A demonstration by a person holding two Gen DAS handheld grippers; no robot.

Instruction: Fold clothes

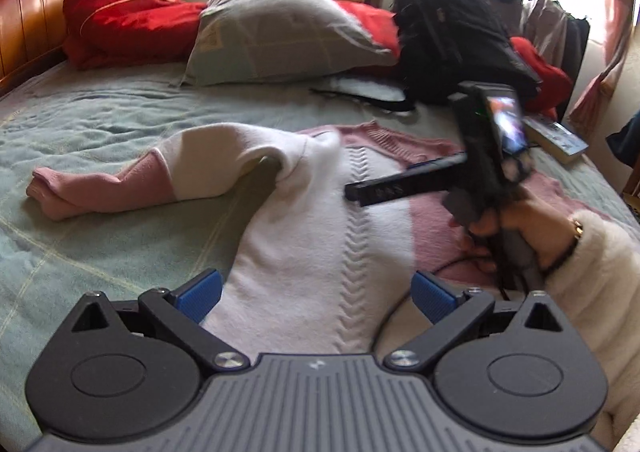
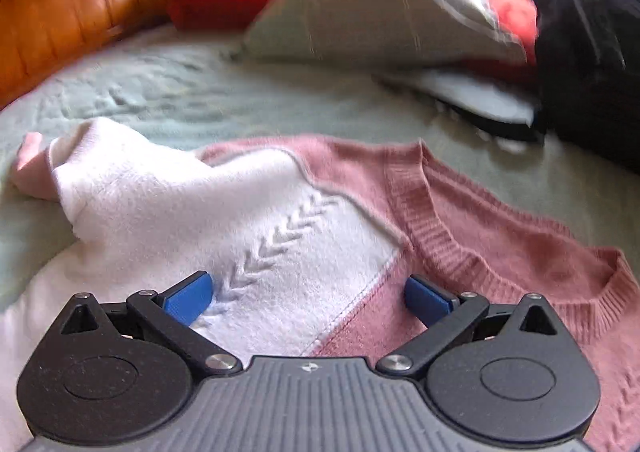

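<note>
A white and pink knit sweater (image 1: 320,236) lies on the green bed cover (image 1: 100,260). Its left sleeve (image 1: 120,184) stretches out to the left and ends in a pink cuff. My left gripper (image 1: 316,298) is open just above the white body near the hem, with nothing between its blue pads (image 1: 200,294). A hand in a fluffy white sleeve (image 1: 592,272) holds my right gripper (image 1: 384,184) over the pink side. In the right wrist view, that right gripper (image 2: 308,298) is open, low over the sweater (image 2: 248,212), straddling the white-pink seam below the ribbed collar (image 2: 460,252).
At the head of the bed lie a grey pillow (image 1: 280,28), a red quilt (image 1: 128,12) and a black backpack (image 1: 452,36). A wooden headboard (image 1: 28,4) stands at the left. A book (image 1: 556,136) rests near the right edge. Bare green cover extends to the left.
</note>
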